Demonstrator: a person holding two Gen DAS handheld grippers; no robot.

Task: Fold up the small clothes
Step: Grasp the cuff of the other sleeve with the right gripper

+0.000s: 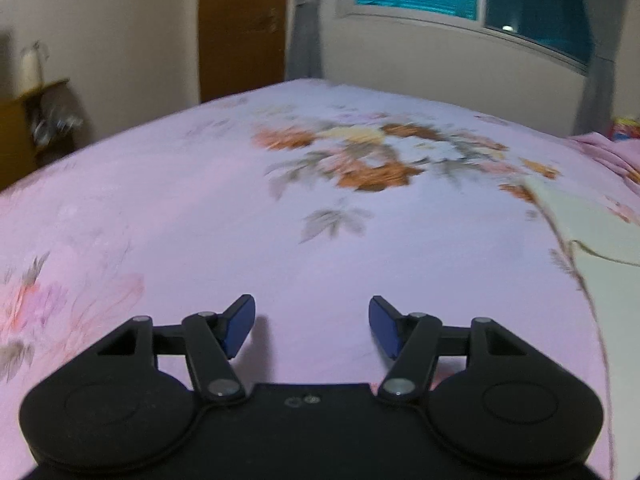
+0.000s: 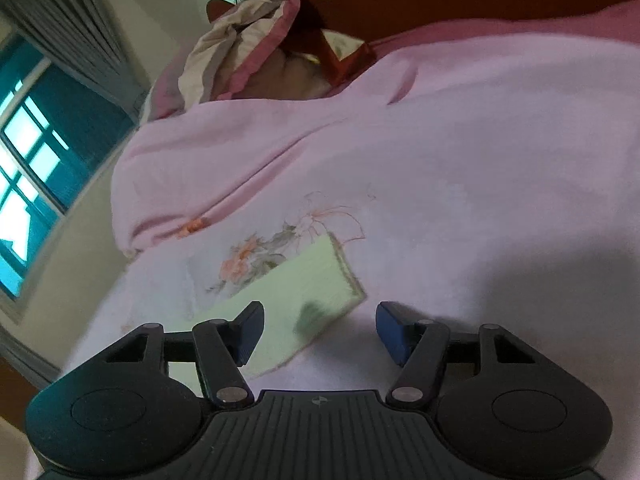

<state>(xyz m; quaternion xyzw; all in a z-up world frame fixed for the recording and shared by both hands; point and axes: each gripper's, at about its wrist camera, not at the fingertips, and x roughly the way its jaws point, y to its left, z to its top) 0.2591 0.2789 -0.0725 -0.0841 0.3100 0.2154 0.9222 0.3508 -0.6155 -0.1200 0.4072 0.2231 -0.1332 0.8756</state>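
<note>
The pale green garment [image 2: 296, 300] is, by the look of it, a light, thin, soft piece of cloth: it lies flat against the pink floral bedsheet [image 1: 200, 220] and would sag and slide if lifted from a single point. It is not fragile, but a careless pull would likely drag the folded layers out of line. A corner or a hemmed edge seems the best place to take hold, pinching all layers together.

In the left wrist view, the left gripper [image 1: 312, 326] hovers over bare sheet, its jaws standing well apart with nothing between them. The garment shows only at the far right edge [image 1: 592, 232], well apart from this gripper, as a pale flat shape with a darker seam line.

In the right wrist view, the right gripper [image 2: 320, 332] is also parted and empty, its blue pads [image 2: 250, 330] pressing on nothing. The garment lies just ahead of it, its near corner reaching between the fingers, nearer the left one. It looks like a neat rectangle with a trimmed border and a small dark mark, too blurred to identify. A rumpled pillow [image 2: 240, 40] sits well beyond.
</note>
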